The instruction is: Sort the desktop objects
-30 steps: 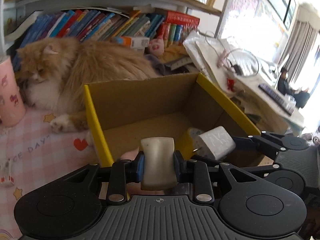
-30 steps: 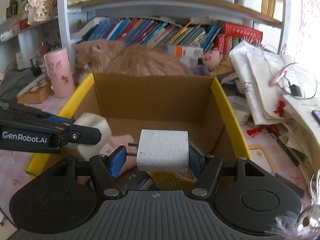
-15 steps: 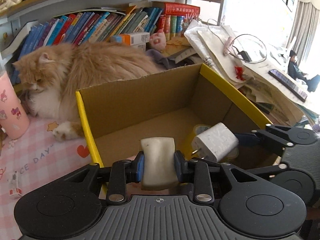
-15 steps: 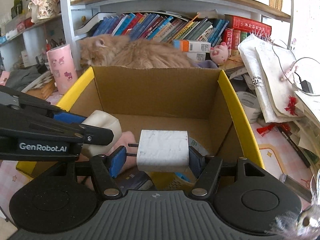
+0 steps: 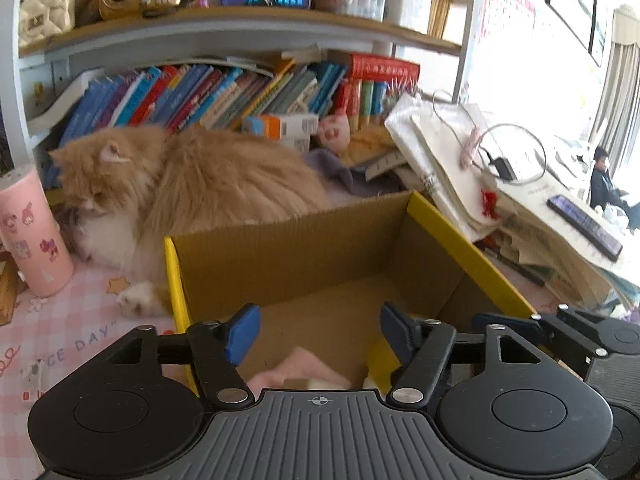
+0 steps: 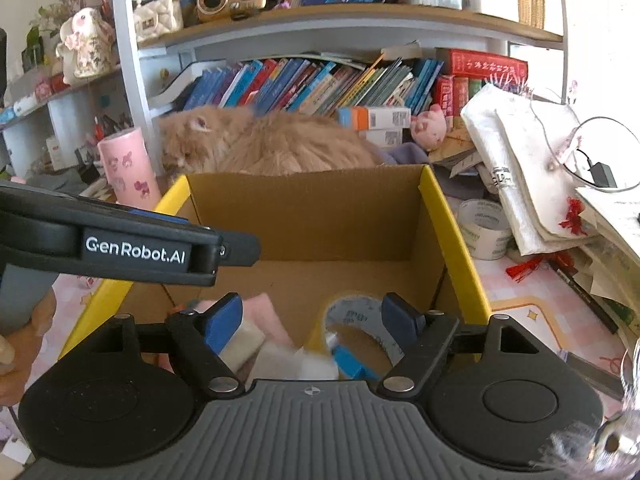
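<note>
Cardboard box point(image 5: 304, 248), yellow-edged, open-topped: lying directly ahead of and below both sets of tongs, and serving as the sorting bin.

Left tongs point(image 5: 320, 330): you are spreading them, blue pads point(image 5: 242, 332) well apart, nothing between them. Right tongs point(image 6: 312, 320): likewise opening, nothing clamped.

Step in hand: you are releasing two items into the box at once.

Contents, seen below the right tongs: cream eraser-like block point(image 6: 244, 344) beneath the left pad, white charger point(image 6: 296, 362) blurred beneath the middle, tape roll point(image 6: 360, 320) under the right pad, pink soft item point(image 6: 264, 312) behind the block. From the left wrist view only a pink patch and a pale scrap are showing under the tongs' base; which items these are cannot be told.

Difference from a second ago: the left tongs were clamping the cream block upright and the right tongs were clamping the white charger; both are now lying loose on the box floor, the charger still blurring as if settling.

Next move, as a judgement: you are needing to lift both tongs clear of the box walls and turn toward whatever is left on the surface, perhaps the second tape roll point(image 6: 484, 232) just right of the box. Mind the cat point(image 6: 264, 144) lying close behind the far wall.
</note>
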A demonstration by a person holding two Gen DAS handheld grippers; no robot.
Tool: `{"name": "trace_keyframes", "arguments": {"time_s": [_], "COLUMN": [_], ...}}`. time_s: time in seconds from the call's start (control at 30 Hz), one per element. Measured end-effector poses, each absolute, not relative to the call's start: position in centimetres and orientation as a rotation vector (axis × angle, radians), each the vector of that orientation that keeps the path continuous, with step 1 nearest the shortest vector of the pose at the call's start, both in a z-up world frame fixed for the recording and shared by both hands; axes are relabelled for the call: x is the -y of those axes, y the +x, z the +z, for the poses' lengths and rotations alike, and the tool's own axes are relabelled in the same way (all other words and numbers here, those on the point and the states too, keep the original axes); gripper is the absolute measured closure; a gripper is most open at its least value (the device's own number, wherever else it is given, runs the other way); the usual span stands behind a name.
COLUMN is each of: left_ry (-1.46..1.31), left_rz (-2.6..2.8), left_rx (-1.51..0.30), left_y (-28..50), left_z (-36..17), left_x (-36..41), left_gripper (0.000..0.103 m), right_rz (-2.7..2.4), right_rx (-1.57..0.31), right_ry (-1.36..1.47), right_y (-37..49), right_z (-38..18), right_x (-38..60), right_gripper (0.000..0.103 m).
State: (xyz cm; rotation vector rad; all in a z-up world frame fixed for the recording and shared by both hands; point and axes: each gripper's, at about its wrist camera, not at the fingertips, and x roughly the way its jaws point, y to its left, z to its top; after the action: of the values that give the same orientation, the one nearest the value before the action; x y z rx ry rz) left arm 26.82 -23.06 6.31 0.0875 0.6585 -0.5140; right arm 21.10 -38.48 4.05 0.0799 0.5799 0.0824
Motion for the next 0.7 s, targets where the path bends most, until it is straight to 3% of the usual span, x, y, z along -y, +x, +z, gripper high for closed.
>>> {"name": "trace_keyframes", "arguments": {"time_s": [0.7], "left_ry": [0.015], "left_rz": [-0.540], "left_rx": [-0.510], "left_y": [23.2], "left_z": [8.6], "left_x": [20.7], "left_gripper": [0.031], "right_rz": [0.002], "right_rx": [-0.525], "right_ry": [0.082], "right_y": [17.4], "right_z": [5.2], "right_x": [38.0], "right_gripper": [0.027]}}
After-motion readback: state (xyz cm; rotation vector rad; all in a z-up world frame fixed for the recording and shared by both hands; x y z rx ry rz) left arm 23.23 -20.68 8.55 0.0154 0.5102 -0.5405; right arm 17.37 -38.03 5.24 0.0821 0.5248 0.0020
